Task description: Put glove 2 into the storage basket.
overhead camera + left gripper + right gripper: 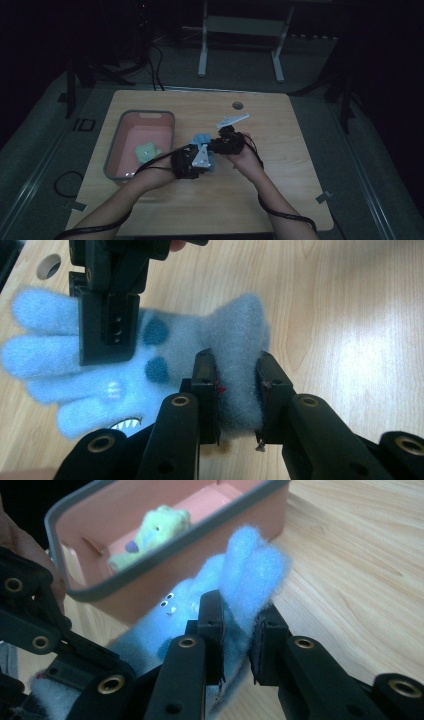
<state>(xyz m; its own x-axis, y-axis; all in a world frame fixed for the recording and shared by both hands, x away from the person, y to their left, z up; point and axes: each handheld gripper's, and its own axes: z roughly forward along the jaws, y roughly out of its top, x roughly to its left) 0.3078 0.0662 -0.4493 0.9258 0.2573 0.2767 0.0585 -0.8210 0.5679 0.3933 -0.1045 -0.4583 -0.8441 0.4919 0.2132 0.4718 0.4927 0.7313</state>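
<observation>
A fuzzy light-blue glove with dark blue spots and a toothed mouth print is held just above the wooden table, between the two grippers. My left gripper is shut on its cuff end. My right gripper is shut on its finger end, and it comes down from the top in the left gripper view. In the high view the left gripper and right gripper meet tip to tip at mid-table.
A pink bin with a grey rim stands left of the grippers, close behind the glove in the right gripper view. A pale green plush glove lies inside it. A round cable hole sits near the table's far edge.
</observation>
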